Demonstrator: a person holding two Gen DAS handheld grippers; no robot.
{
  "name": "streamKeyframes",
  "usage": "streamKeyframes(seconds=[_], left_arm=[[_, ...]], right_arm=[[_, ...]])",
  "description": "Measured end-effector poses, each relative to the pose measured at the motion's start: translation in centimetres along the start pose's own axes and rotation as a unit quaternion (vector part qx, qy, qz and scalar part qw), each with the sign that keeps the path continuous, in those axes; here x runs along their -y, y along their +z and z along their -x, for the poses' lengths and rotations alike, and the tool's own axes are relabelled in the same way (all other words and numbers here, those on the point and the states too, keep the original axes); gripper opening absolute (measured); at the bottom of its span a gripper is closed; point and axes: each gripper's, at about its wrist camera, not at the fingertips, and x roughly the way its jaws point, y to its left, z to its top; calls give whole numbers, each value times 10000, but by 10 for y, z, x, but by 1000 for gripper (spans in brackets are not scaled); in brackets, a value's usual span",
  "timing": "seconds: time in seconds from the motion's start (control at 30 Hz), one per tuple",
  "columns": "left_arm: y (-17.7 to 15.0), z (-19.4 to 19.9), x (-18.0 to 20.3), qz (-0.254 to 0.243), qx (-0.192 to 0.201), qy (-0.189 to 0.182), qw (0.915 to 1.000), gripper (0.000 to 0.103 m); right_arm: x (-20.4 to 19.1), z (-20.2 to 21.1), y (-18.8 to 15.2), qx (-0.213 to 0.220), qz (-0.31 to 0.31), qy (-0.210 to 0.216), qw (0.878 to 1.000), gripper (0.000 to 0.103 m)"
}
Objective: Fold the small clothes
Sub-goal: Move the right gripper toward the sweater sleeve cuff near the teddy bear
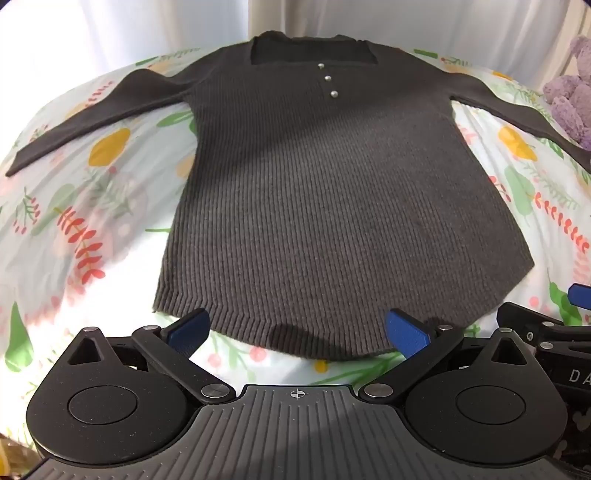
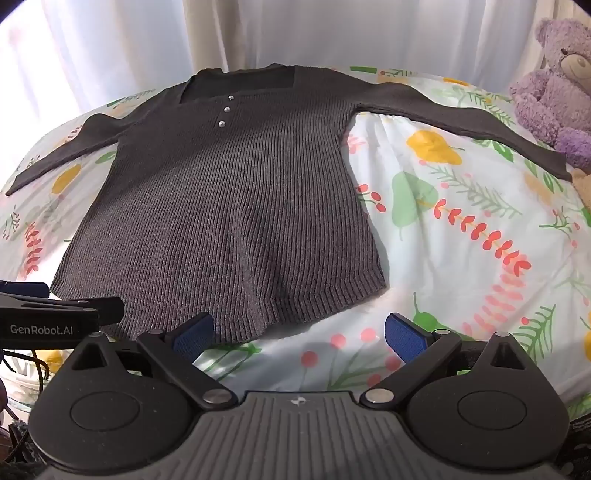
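Note:
A dark grey ribbed long-sleeve sweater with three pearl buttons lies flat, front up, on a floral sheet, both sleeves spread out to the sides. It also shows in the right wrist view. My left gripper is open and empty, hovering at the middle of the sweater's bottom hem. My right gripper is open and empty, just in front of the hem's right corner, over the sheet. The right gripper's edge shows at the far right of the left wrist view. The left gripper shows at the left of the right wrist view.
The white floral sheet covers the whole bed surface. A purple teddy bear sits at the back right, by the right sleeve's cuff; it also shows in the left wrist view. White curtains hang behind the bed.

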Motion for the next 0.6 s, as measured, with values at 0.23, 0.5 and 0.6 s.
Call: streamKeyframes(seconds=[0.23, 0.5, 0.6], left_arm=[[1, -4, -3, 61, -75, -4, 10000, 103], [4, -13, -5, 132, -209, 7, 9997, 103], [11, -18, -7, 176, -228, 39, 9996, 103]], right_arm=[[-4, 2, 0, 54, -96, 156, 9998, 99], [17, -6, 1, 328, -507, 900, 9941, 99], [35, -13, 5, 384, -636, 1214, 9898, 99]])
